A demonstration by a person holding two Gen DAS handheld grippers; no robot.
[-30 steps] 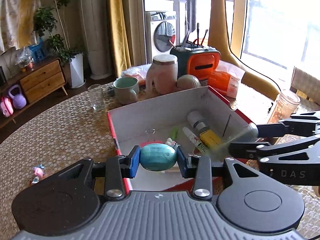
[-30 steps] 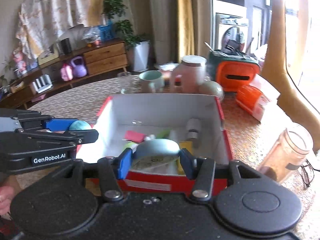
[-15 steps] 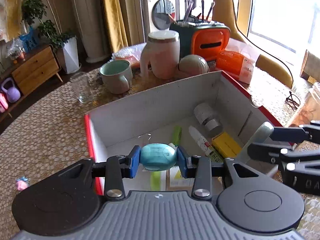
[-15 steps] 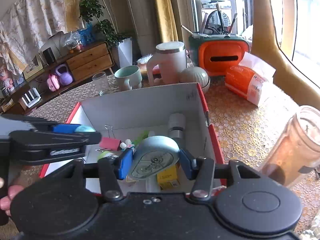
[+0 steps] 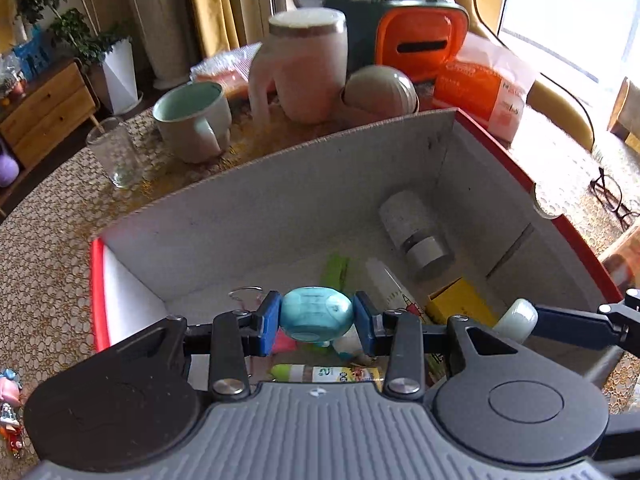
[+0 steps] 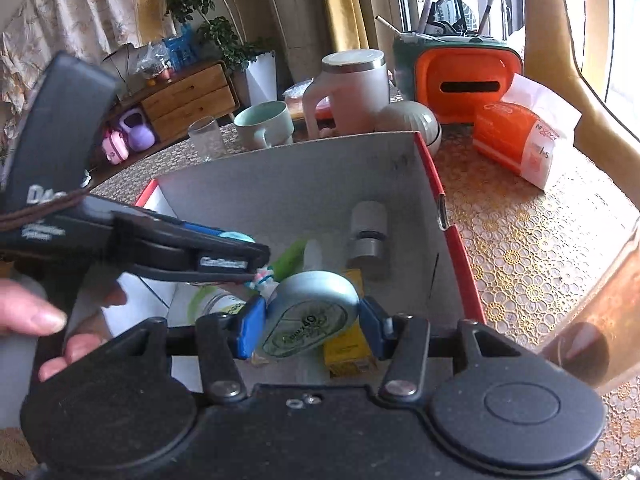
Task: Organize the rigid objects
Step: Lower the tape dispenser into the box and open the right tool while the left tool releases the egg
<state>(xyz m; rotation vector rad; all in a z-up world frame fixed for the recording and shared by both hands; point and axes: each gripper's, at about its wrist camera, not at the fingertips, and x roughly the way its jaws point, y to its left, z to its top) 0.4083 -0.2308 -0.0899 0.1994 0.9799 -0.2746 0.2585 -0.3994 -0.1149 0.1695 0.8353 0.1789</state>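
Observation:
My left gripper (image 5: 316,318) is shut on a small teal egg-shaped object (image 5: 316,317), held over the inside of a red-edged cardboard box (image 5: 280,208). My right gripper (image 6: 310,326) is shut on a flat pale-blue teardrop-shaped case (image 6: 310,316), also above the box (image 6: 304,184). The left gripper (image 6: 224,256) shows from the side in the right wrist view, just left of the case. In the box lie a white-and-grey cylinder (image 5: 414,232), a yellow packet (image 5: 460,306), a green tube (image 5: 338,268) and other small items.
Behind the box stand a pale-green mug (image 5: 192,120), a clear glass (image 5: 114,152), a pink lidded jug (image 5: 304,68), a round ribbed pot (image 5: 380,88) and an orange-and-green bin (image 5: 416,36). An orange pouch (image 6: 520,140) and glasses (image 5: 612,196) lie to the right. A hand (image 6: 36,320) grips the left tool.
Both grippers have moved forward and down over the box, still holding their objects. The box interior now fills both views, and the left gripper has come closer to the right one.

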